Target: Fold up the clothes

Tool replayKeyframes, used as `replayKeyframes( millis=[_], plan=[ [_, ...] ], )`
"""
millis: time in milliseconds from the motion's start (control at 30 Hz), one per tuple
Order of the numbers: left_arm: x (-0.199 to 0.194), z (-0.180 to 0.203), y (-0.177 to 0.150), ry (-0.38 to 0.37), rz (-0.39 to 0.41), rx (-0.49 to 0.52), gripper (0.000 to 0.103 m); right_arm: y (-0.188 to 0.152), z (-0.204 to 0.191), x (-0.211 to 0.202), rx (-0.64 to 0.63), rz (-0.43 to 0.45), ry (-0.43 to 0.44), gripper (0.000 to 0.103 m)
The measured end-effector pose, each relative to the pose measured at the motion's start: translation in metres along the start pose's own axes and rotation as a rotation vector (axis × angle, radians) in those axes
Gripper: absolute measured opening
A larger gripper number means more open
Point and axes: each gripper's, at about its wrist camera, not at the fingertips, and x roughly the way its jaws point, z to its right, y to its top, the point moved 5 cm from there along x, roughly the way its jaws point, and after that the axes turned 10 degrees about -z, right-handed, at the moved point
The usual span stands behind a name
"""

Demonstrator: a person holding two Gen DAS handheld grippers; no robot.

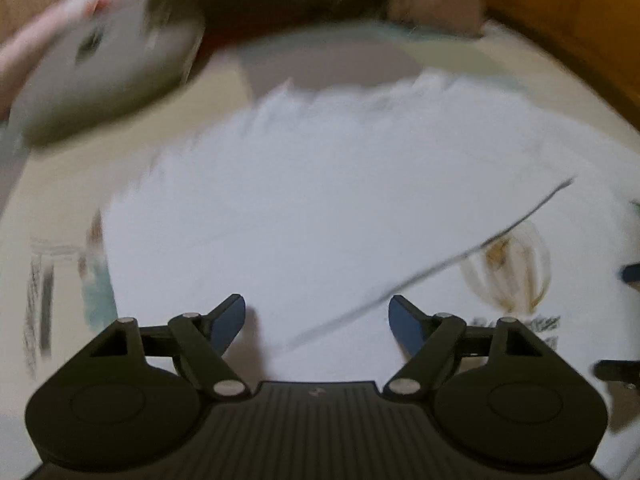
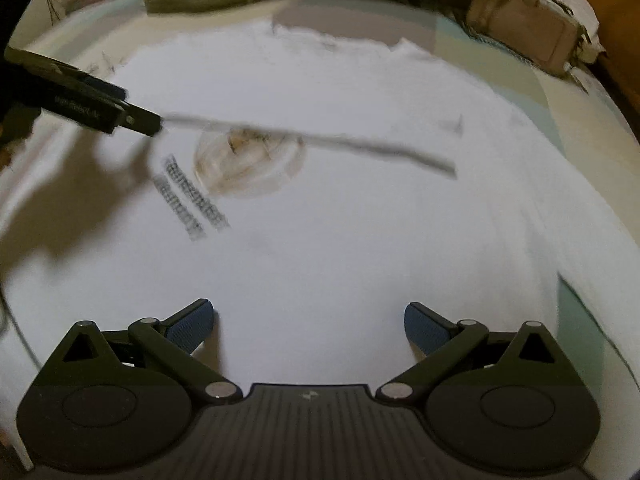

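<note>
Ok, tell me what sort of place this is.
Probably a bedroom at home: a white printed T-shirt lies spread on a pale patterned bedsheet, with a round grey cushion beyond it and an orange-brown wooden side panel at the edge.

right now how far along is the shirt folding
One fold looks done: a flap edge lies across the white shirt over its print. Nothing is in hand; the left gripper and right gripper are open. Further folds remain.
</note>
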Motion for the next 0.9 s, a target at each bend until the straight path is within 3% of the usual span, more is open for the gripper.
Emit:
replayKeyframes(
  millis=[67,200,533,700,900],
  plan=[
    [-0.006,-0.005,-0.002,0.002,-0.003,-0.046,0.081,-0.013,0.003,-0.003,-0.018,0.033,-0.011,0.103],
    [-0.028,0.008,0.0,0.021,0.005,-0.03,0.081,-0.025,0.007,-0.004,0.003,0.06,-0.015,0.103],
    [-0.037,0.061,0.01,-0.002,-0.003,-0.012,0.081,-0.044,0.013,-0.018,-0.056,0.023,0.005,0.103],
    [-0.037,0.075,0.014,-0.014,-0.013,-0.025,0.081,-0.031,0.058,-0.041,0.036,0.134,-0.093,0.103],
    [-0.031,0.091,0.02,0.001,-0.014,-0.01,0.081,0.007,0.147,-0.032,0.199,0.219,-0.178,0.103]
  ],
)
